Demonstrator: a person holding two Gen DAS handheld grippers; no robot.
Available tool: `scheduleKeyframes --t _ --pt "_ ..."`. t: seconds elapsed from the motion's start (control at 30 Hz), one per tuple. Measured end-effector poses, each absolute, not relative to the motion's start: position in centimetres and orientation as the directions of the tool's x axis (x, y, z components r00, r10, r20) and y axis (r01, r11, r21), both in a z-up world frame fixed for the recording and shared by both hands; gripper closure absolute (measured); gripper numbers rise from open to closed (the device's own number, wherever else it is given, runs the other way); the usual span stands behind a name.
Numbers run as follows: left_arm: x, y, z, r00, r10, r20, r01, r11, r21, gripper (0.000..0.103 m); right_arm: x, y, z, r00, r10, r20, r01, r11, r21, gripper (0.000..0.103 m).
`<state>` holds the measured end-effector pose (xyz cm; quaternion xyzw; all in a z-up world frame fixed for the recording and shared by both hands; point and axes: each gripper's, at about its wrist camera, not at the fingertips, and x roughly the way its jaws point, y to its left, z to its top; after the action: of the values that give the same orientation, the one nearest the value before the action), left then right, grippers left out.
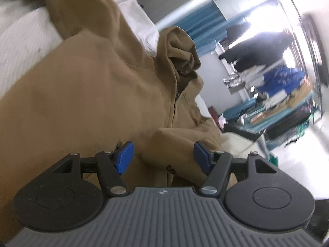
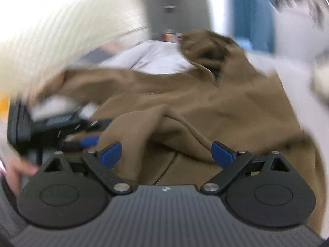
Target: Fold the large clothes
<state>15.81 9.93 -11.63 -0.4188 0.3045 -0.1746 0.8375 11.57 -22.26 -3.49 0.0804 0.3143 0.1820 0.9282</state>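
A brown zip-up hoodie [image 1: 98,86] lies spread on a white bed [image 1: 22,41], its hood [image 1: 178,45] bunched at the far end. My left gripper [image 1: 163,157] hovers low over it. A fold of brown sleeve [image 1: 170,146] sits between its blue pads [image 1: 124,157], with a gap showing at the left pad. In the blurred right wrist view, my right gripper [image 2: 167,154] stands wide open just above the hoodie [image 2: 205,103] and its zip, holding nothing. The left gripper [image 2: 51,123] appears there at the left edge, with a hand [image 2: 18,170] below it.
A white cloth [image 2: 148,59] lies beyond the hoodie on the bed. A grey pillar [image 2: 176,6] stands behind it. In the left wrist view, racks of mixed clothes [image 1: 277,94] and a person in dark clothing [image 1: 259,49] fill the bright far side.
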Motion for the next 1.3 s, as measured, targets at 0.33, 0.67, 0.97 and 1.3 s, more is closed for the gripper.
scheduleKeyframes --t 0.33,0.67,0.97,1.3 --pt "17.9 10.0 -13.9 0.718 -0.593 -0.364 -0.038 0.490 -0.871 0.027 18.9 -28.2 -12.5 0.629 0.566 -0.533 0.133 0.598 0.791 0.008" --pt "18.9 8.2 -13.9 0.722 -0.574 -0.386 0.001 0.559 -0.829 0.037 22.2 -26.8 -15.0 0.646 0.650 -0.401 0.147 0.409 0.900 0.022" --pt "17.4 7.6 -11.4 0.754 -0.567 -0.332 0.122 0.617 -0.777 0.057 20.7 -27.1 -12.2 0.648 0.612 -0.453 0.090 0.528 0.844 0.086" --pt "14.8 7.1 -9.5 0.725 -0.631 -0.275 0.221 0.592 -0.775 0.057 12.9 -29.5 -6.4 0.752 0.394 -0.528 0.067 0.751 0.657 0.089"
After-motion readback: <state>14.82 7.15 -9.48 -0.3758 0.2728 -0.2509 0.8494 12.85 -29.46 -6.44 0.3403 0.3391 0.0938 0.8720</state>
